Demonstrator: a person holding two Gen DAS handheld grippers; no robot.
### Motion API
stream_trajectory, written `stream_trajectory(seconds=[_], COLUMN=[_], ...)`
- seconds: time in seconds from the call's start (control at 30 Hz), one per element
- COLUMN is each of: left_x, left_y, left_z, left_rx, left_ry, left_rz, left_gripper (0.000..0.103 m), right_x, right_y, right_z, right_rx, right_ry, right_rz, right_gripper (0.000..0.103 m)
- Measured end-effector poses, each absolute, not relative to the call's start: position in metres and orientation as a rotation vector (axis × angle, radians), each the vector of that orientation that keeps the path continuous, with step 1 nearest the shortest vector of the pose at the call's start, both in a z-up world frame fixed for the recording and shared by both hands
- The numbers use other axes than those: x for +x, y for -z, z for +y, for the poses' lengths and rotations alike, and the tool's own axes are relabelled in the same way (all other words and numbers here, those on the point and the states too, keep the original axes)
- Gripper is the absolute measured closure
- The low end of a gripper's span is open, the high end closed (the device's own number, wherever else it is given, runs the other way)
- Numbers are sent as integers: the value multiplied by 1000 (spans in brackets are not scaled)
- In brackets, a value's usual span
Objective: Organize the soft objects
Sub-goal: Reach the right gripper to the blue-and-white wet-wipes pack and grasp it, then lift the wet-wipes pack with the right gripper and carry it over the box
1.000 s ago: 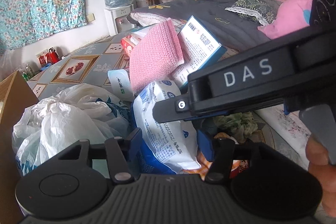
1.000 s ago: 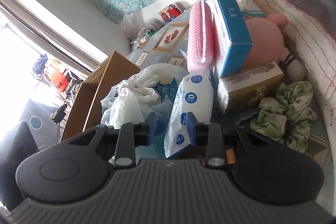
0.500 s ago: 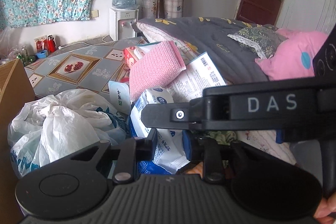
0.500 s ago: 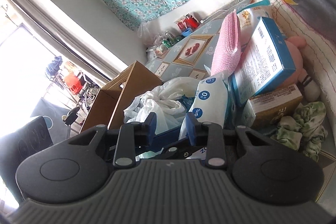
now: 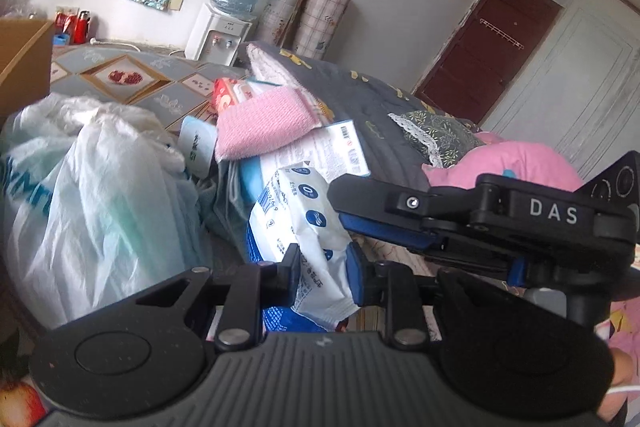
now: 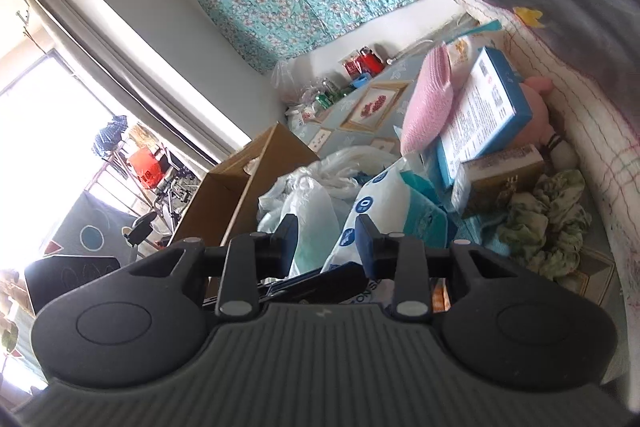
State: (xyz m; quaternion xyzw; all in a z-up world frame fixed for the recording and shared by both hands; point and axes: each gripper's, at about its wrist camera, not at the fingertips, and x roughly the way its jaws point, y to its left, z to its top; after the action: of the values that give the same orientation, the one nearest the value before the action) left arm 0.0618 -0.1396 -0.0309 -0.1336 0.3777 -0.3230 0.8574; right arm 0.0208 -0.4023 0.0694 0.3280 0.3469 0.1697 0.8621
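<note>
The left gripper (image 5: 323,273) clamps its fingers on a white-and-blue wipes pack (image 5: 298,223) at the near edge of a floor pile beside the bed (image 5: 384,115). The pack's lower end is hidden behind the gripper body. The right gripper (image 6: 327,239), crossing from the right, blocks the floor beyond; its fingers stand slightly apart, and whether they pinch the pack cannot be told. A pink knitted cloth (image 5: 262,127) tops a blue-edged box (image 6: 482,111); a white plastic bag (image 5: 100,203) bulges at left.
</note>
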Motion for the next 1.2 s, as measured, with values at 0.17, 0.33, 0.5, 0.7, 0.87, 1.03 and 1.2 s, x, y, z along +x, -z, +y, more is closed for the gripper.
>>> stream_trajectory(seconds=[0.17,0.33,0.5,0.7,0.87,1.03,1.2], left_x=[59,56,47,40,43,46,49], left_y=[54,56,50,45,53,65,73], left_z=[-110,-90,-84,-83,-96,-98,-97], left_rx=[-362,-339,-189,-78,4,13,21], left_ry=[632,604,573,530,524,519,511], left_rz=[823,831,824,788,791,822,866], left_gripper=[79,76,62,53,61,62,67], right_x=[28,36,44,51,37,10,-3], right_y=[-42,-42,-35,-22,-24,-22,15], right_z=[-383,-354,-336,-319,-341,-379,-398], right_rx=[702,655,671,689,761,810,942], right_ry=[-388,-426,-472,-516,-475,-333,-281], right_rz=[812,845,893,972,926,875,918], right_gripper=[78,79,79,78,78,69,57])
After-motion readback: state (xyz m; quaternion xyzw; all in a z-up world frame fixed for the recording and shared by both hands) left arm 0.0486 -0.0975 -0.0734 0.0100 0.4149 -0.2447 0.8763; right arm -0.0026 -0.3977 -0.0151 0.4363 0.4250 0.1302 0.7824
